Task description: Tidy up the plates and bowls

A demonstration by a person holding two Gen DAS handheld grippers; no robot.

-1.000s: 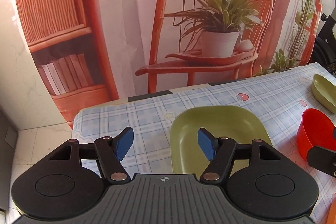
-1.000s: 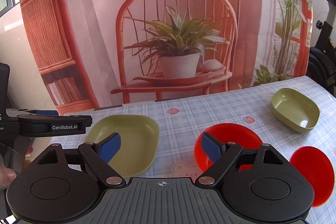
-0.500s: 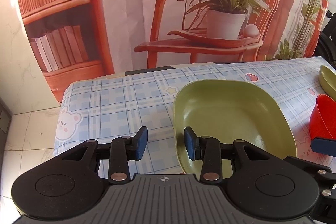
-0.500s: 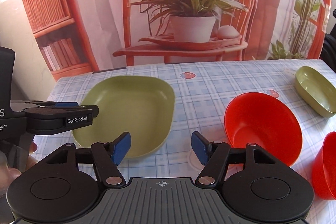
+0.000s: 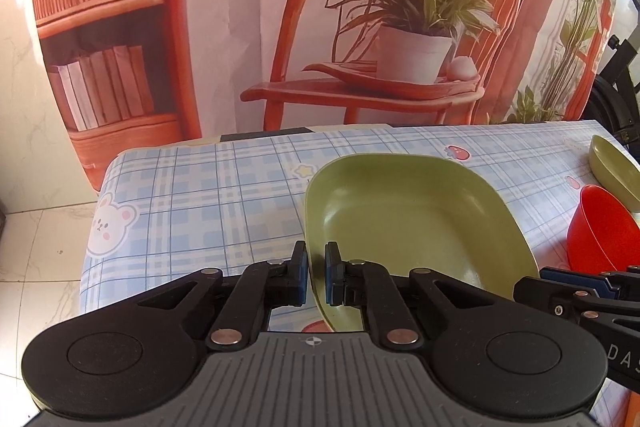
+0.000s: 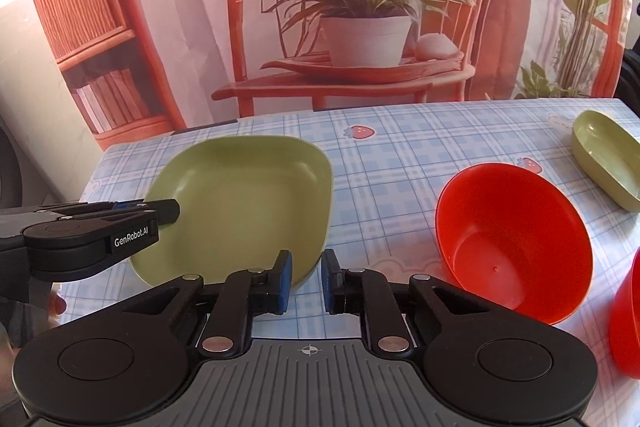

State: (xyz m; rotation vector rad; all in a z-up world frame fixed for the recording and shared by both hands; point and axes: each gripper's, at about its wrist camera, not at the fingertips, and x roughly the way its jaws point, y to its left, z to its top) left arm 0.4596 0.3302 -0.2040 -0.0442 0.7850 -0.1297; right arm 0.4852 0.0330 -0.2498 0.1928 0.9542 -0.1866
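Left wrist view showed the left gripper (image 5: 316,277) clamped on the green plate's (image 5: 416,223) rim; the right gripper (image 6: 306,283) was closing narrowly around its near corner.

Left gripper (image 5: 316,277) clamped shut, pitched down. Right gripper (image 6: 306,281) pitched steeper, jaws closing, narrow gap left between pads. Both side by side, close together.
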